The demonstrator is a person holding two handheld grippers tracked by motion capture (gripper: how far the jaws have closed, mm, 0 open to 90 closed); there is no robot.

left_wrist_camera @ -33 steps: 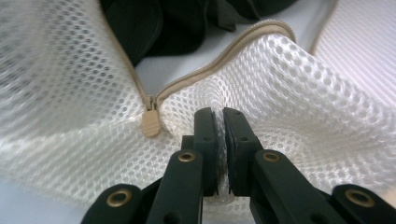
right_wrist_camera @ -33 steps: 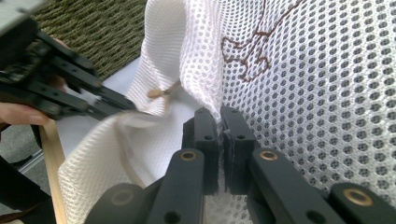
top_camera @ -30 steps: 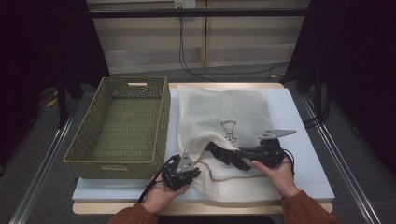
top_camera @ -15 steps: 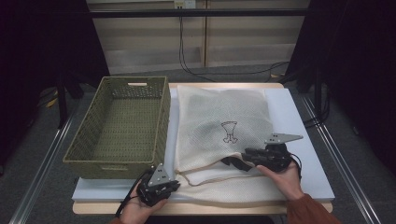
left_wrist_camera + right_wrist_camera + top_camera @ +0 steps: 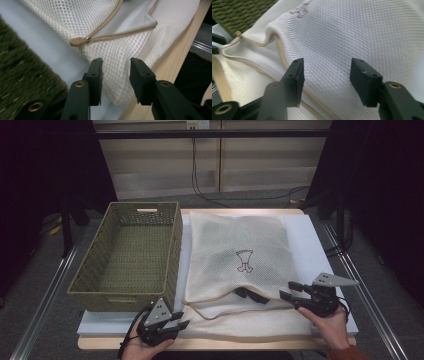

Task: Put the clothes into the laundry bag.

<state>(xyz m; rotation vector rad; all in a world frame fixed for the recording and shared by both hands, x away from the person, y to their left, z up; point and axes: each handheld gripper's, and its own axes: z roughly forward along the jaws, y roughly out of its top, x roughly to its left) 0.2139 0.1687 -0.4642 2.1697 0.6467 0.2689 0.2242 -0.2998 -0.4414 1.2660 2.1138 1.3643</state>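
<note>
White mesh laundry bag [image 5: 235, 250] lies flat mid-worktop, zip mouth toward near edge, beside green basket [image 5: 131, 255]. Left gripper [image 5: 181, 322] and right gripper [image 5: 289, 291]: jaws just opening, spread, gripping nothing.

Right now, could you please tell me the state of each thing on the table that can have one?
mesh laundry bag: lying flat, zipper open, something dark in the mouth.
zipper pull: at the bag's near corner.
woven basket: upright, empty.
left gripper: jaws have just been opening, bag corner between them, not pinched.
right gripper: jaws have just been opening, over the mesh, holding nothing.
</note>
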